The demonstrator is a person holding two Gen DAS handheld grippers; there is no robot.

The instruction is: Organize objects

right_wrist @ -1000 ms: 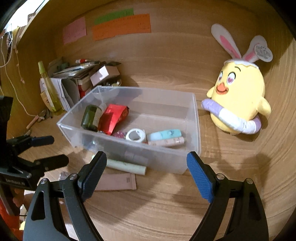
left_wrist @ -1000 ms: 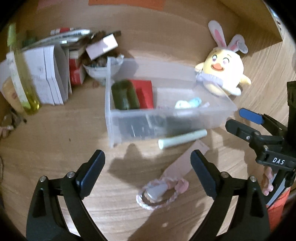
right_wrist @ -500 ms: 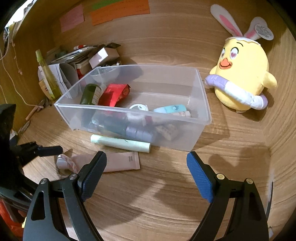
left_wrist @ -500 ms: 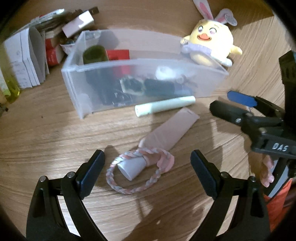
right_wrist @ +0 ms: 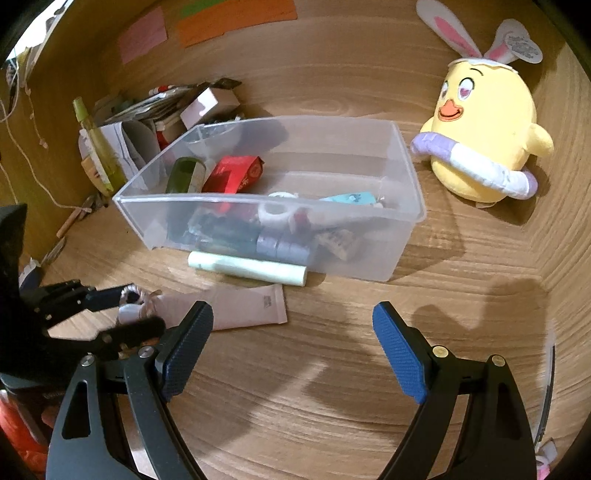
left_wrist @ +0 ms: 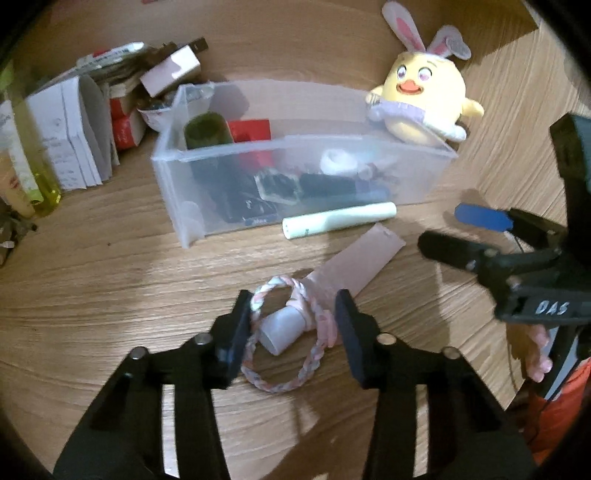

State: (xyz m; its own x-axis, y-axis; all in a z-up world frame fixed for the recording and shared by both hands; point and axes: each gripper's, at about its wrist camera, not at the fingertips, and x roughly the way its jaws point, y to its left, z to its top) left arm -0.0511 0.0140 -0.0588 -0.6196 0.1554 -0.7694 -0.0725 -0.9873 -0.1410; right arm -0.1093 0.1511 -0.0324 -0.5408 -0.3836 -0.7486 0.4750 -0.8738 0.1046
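A pink-and-white braided ring (left_wrist: pixel 280 384) lies on the wooden desk, looped round the white cap of a flat pink tube (left_wrist: pixel 362 262). My left gripper (left_wrist: pixel 293 321) is closing on it: both pads touch the braid's sides, and the cap sits between them. The right wrist view shows the same left gripper (right_wrist: pixel 142 308) at the tube's (right_wrist: pixel 240 306) cap end. A mint-green tube (left_wrist: pixel 340 219) rests against the front wall of a clear bin (left_wrist: pixel 184 184) that holds several small items. My right gripper (right_wrist: pixel 291 321) hangs open above bare desk in front of the bin (right_wrist: pixel 406 236).
A yellow plush chick (right_wrist: pixel 480 136) with rabbit ears sits at the bin's right rear corner. Boxes and folded papers (left_wrist: pixel 74 129) and a yellow-green bottle (left_wrist: pixel 40 177) crowd the back left. Sticky notes (right_wrist: pixel 236 14) are on the wooden back wall.
The left jaws went from wide open to narrow, closing in on the braided ring and tube cap. The left view came lower and closer to the ring. The right gripper sank a little and stayed open.
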